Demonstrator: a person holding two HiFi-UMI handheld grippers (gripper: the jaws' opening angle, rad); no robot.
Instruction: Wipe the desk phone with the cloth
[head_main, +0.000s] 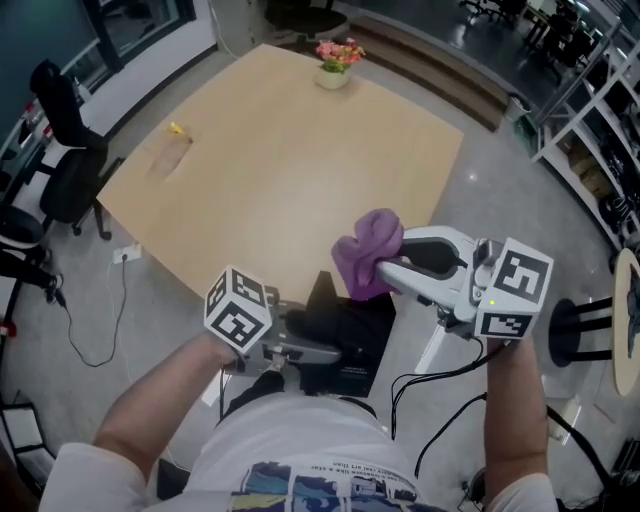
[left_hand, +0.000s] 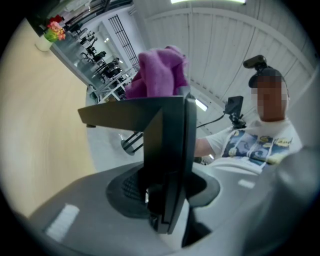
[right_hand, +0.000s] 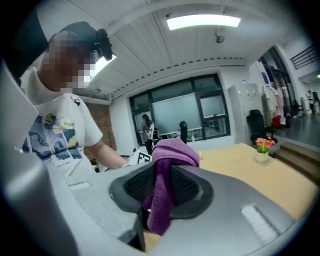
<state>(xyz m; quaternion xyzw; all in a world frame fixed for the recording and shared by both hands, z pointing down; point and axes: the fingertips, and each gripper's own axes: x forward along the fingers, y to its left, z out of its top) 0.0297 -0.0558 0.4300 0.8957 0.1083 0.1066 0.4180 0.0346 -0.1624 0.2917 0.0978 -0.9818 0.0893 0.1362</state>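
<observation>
Left gripper (left_hand: 165, 205): jaws narrow, clamped on a thin edge of the desk phone (left_hand: 167, 135). The black panel stands between the 2 pads and is gripped on both sides.

Right gripper (right_hand: 159, 200): jaws close together, pinching the purple cloth (right_hand: 172, 152). A bunched fold sticks out past the tips.

Location: the phone is held low in front of the person's torso, at the near corner of the worktop (head_main: 270, 170). Cannot tell whether its base rests on anything. The cloth sits at the phone's upper far edge, just beside it; contact not confirmed from any view.

Step (judgement): wiping stage, with 1 gripper steadying the phone and the other presenting the cloth. Looks early in a stroke or between strokes, since the cloth is at the rim and not on a broad face.

Next move calls for: press the loose fold onto the phone's face and drag it across. The left grip needs to stay firm, as the hold is on a thin edge and side load could twist the phone out. Keep the right jaw tips off the plastic so only fabric rubs.

Pose: left forearm enters from lower left, gripper about level, pointing right across the body. Right forearm enters from lower right, gripper tipped slightly down, pointing left towards the phone. Both are close to the chest.
</observation>
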